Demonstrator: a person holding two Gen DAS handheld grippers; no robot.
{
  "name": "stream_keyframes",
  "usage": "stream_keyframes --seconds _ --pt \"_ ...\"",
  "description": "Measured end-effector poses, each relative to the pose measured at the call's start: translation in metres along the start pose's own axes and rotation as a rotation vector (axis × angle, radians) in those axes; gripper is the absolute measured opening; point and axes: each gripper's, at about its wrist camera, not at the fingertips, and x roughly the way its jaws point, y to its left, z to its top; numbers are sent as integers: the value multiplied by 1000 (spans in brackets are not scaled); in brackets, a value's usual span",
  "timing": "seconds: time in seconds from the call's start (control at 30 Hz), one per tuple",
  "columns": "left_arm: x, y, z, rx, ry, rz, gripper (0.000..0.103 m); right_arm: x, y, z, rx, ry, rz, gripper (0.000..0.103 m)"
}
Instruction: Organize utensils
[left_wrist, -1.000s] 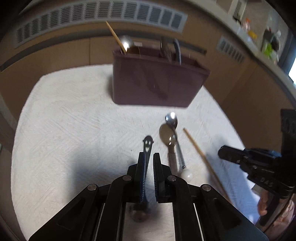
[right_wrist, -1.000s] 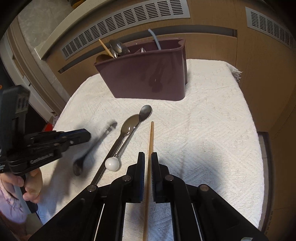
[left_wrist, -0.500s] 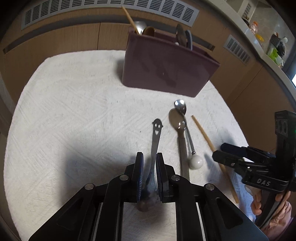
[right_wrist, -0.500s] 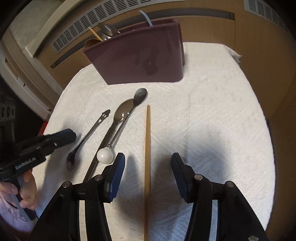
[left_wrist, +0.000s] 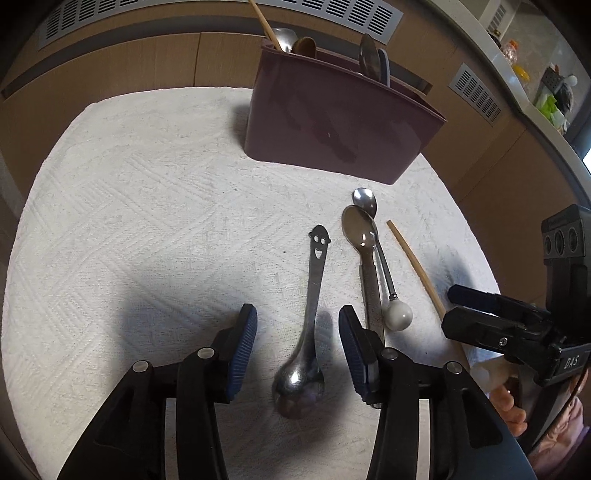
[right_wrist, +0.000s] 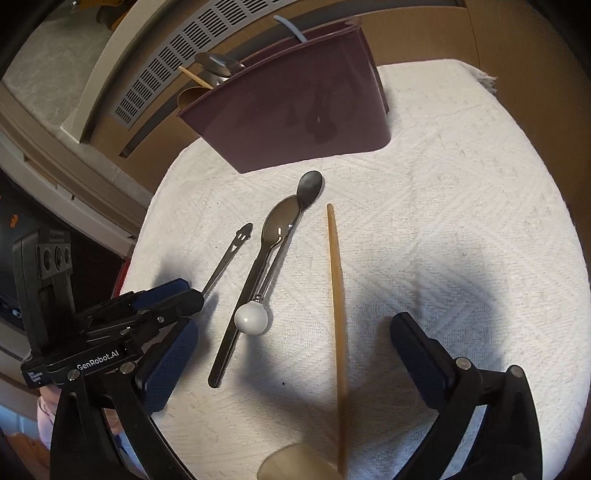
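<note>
I see wooden panelling (left_wrist: 155, 62) with slotted white vents (left_wrist: 343, 11) beyond the white-clothed worktop (left_wrist: 129, 206).

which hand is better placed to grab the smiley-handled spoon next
Left. The left tongs straddle the smiley spoon, their jaws opening around its neck without pressing it. The right tongs straddle the wooden stick, farther from that spoon.
</note>
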Motion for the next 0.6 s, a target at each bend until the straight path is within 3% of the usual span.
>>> stream_keyframes --seconds 0.13,0.2,0.27,0.37,0.43,0.53,0.6 --pt "-12 5 4 -9 -36 18 61 3 6 3 -61 33 -29 103" --pt "-18 8 6 -11 -54 32 65 5 14 1 -115 26 -92 99" --pt "-24 11 8 -12 -67 44 66 7 23 -2 -180 -23 -225 69" --pt "-30 14 9 -9 -77 54 66 13 30 -3 -283 -36 -342 45" --pt "-32 15 9 -3 -80 57 66 17 34 -4 -328 -27 -365 42" --pt "-33 13 8 4 -81 51 66 17 32 -1 -361 -21 -377 9" --pt "-32 11 7 12 -74 47 66 15 33 -2 -385 -20 -380 5"
